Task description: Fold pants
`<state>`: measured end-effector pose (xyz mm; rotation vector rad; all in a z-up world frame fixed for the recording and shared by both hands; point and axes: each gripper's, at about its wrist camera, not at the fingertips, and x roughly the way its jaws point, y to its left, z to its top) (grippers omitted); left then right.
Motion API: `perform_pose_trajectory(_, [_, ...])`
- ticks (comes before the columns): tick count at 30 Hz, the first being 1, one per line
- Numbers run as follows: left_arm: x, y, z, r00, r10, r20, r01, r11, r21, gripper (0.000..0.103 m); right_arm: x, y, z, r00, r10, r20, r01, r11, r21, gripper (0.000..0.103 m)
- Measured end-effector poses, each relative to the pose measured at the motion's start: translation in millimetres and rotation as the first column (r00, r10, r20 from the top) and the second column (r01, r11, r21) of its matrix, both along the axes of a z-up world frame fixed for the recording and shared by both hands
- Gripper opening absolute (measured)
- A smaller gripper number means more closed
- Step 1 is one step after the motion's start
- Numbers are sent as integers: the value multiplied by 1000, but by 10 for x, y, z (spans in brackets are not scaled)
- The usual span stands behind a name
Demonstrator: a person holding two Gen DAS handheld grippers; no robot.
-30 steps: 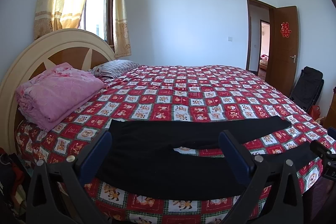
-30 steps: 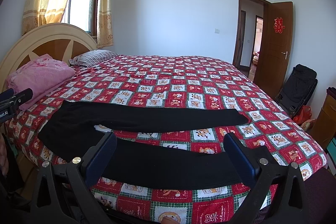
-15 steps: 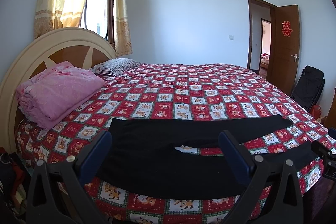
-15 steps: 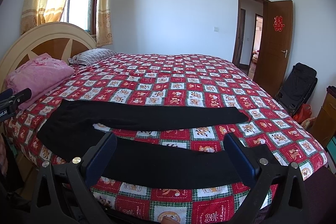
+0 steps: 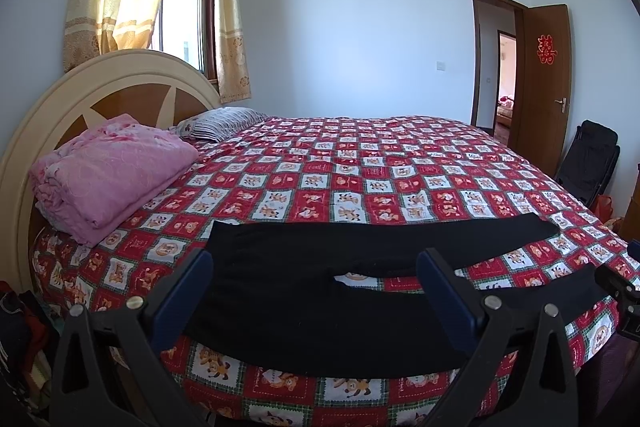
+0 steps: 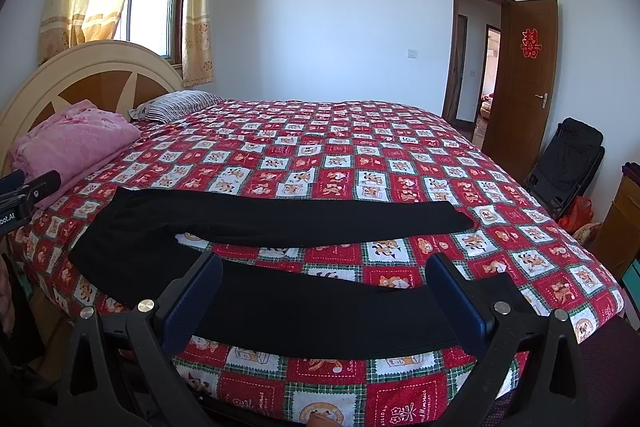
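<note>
Across the near edge of the bed (image 5: 360, 163), in the left wrist view, a pair of black pants (image 5: 304, 299) lies flat on the red-and-white checked bedspread, its waist toward the headboard (image 5: 120, 83) and its two legs running off to the right with a narrow strip of bedspread showing between them. The left gripper (image 5: 316, 279) hangs above the waist and upper legs with its blue-padded fingers (image 5: 188, 291) spread wide — nothing between them, and not touching the cloth. A folded pink blanket (image 5: 112, 171) sits by the headboard, a striped pillow (image 5: 224, 123) beyond it, and at the far right edge a dark piece of the right gripper (image 5: 618, 291) pokes into the frame near the end of the nearer leg. From the right wrist view, the same pants (image 6: 280, 223) stretch across the bed (image 6: 360, 147), the farther leg reaching right and ending well short of the bed's corner, the nearer leg lying along the front edge. The right gripper (image 6: 324, 287) hovers over that nearer leg, fingers (image 6: 456, 291) wide apart and holding nothing — clear of the fabric. At the left edge, part of the left gripper (image 6: 28, 187) shows in front of the pink blanket (image 6: 72, 143). An open brown door (image 6: 520, 83) stands at the right, with a black folded chair (image 6: 568, 163) beside it.
</note>
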<state>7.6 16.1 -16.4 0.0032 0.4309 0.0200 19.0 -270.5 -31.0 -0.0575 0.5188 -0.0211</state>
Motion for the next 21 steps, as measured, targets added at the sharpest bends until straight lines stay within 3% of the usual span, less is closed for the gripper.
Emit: perform_pose_trajectory(21, [35, 1, -29, 1000, 1, -13, -1, 1000, 3, 103, 43, -5, -20, 1000, -3, -14, 3, 1000, -3, 102])
